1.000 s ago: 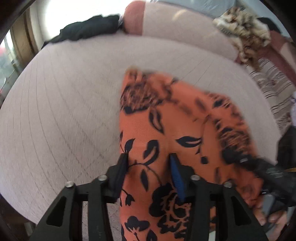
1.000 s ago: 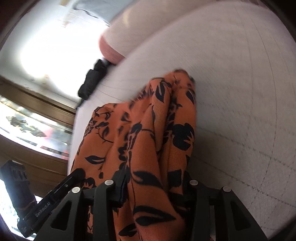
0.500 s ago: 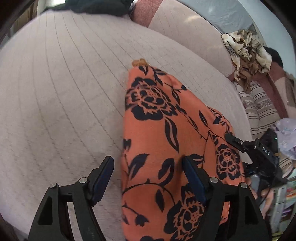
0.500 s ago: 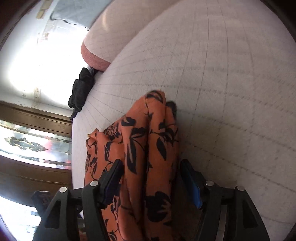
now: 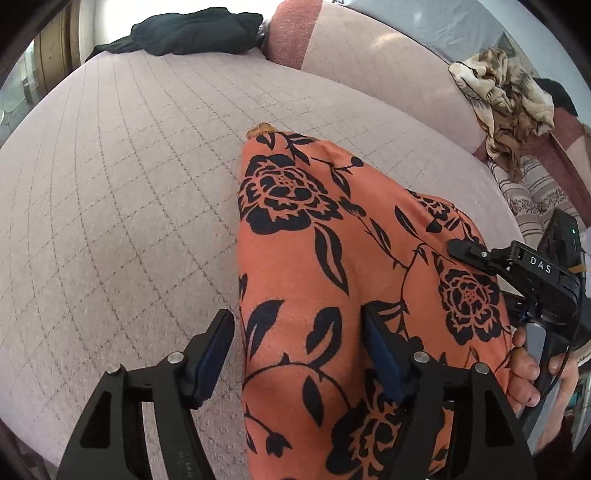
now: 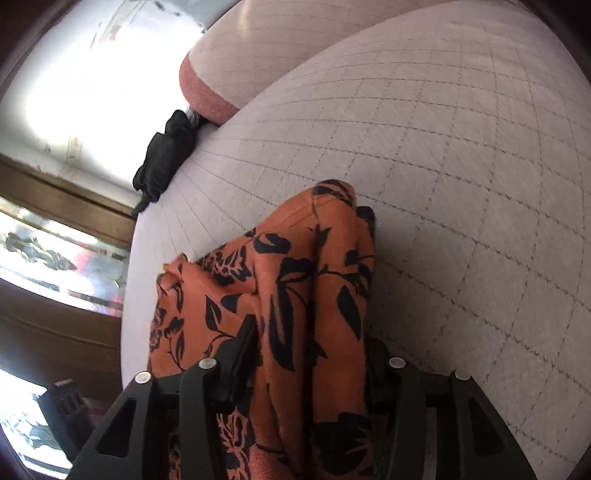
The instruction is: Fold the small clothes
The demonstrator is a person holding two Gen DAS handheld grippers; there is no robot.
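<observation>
The orange flowered cloth (image 5: 332, 280) lies on the quilted sofa seat (image 5: 129, 203), folded narrow. The left tongs (image 5: 299, 354) have just been closing a little but stand released, straddling its edge. The right tongs (image 6: 310, 358) have just been closing around a bunched fold, probably to carry it over.

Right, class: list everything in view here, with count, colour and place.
floral garment: one, orange with black flowers, middle of quilted cover
quilted cover: one, pale pink, under the clothes
dark garment: one, black, far edge
bolster: one, pink with darker end, far side
crumpled cloth: one, beige-brown patterned, far right
left gripper: one, black, open astride garment's edge, jaws just closing
right gripper: one, black, jaws just closing around bunched garment; grip unclear
hand: one, holding right gripper's handle
</observation>
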